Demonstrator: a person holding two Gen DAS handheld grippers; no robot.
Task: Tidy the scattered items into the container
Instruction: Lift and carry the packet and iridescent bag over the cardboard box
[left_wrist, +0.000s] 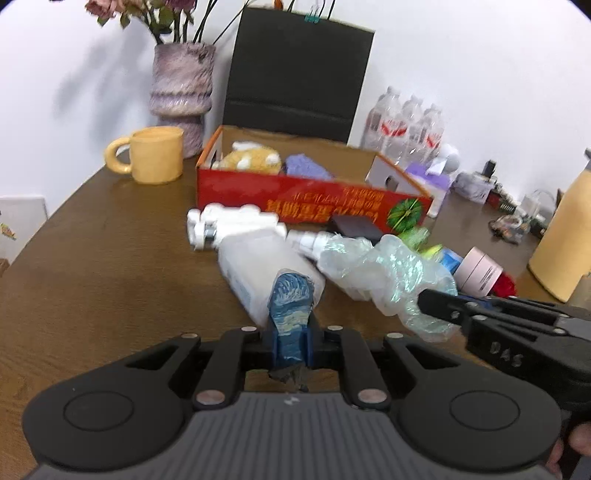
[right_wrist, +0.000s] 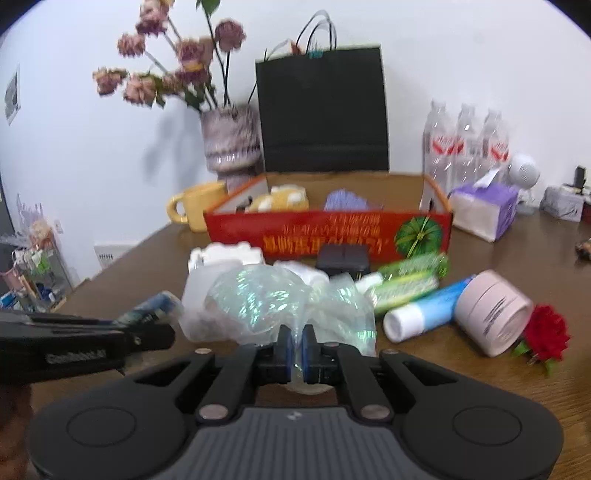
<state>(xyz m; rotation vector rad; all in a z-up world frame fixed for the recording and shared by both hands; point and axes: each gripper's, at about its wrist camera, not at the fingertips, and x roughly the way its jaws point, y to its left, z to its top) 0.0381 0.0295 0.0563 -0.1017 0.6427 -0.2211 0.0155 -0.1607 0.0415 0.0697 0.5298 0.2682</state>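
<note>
Two grippers (left_wrist: 290, 314) (right_wrist: 294, 345) before the red box (right_wrist: 328, 236), left pinched shut empty, right clamped on crinkly plastic wrap (right_wrist: 266, 299) in front, liable to slip free from thin film.

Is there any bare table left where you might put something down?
Yes: the brown table lies bare left of the white bottle, in front of the yellow mug. Inside the red box, the right part looks free beside the purple cloth. In front of the box it is crowded: crinkly plastic, tubes, pink jar.
</note>
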